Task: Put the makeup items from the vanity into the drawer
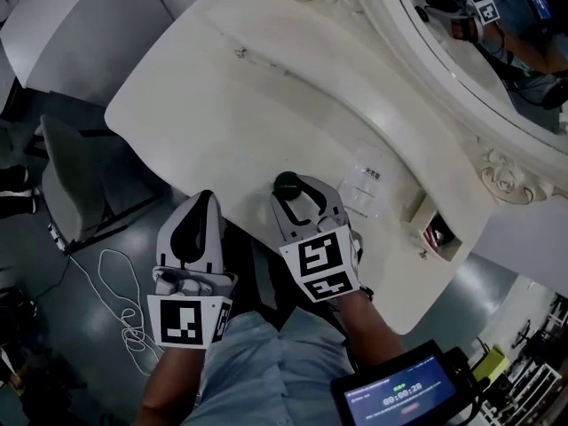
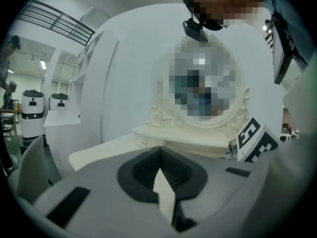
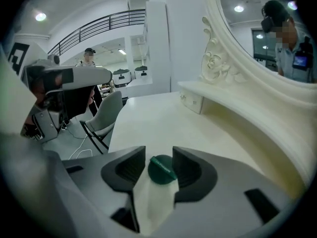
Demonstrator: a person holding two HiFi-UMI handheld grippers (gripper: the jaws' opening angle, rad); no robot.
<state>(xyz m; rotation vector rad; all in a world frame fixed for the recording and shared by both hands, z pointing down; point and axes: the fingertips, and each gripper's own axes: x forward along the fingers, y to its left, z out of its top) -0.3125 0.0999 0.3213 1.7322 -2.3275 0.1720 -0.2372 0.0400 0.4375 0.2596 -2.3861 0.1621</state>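
A small round dark-green makeup item [image 1: 286, 182] lies on the cream vanity top [image 1: 240, 114] near its front edge. My right gripper [image 1: 302, 190] reaches over that edge with its jaws apart on either side of the item. In the right gripper view the green item [image 3: 161, 169] sits between the two dark pads of the right gripper [image 3: 159, 165], and I see no firm squeeze on it. My left gripper [image 1: 202, 199] hangs in front of the table edge, to the left, shut and empty. The left gripper [image 2: 159, 157] shows its jaws closed together, pointing at the vanity.
A clear packet [image 1: 364, 185] lies on the top to the right of the green item. Further right a small drawer [image 1: 435, 231] stands open at the table's end. An ornate mirror [image 1: 479, 51] rises behind. A grey chair [image 1: 71, 185] and a white cable [image 1: 115, 300] are on the floor at left.
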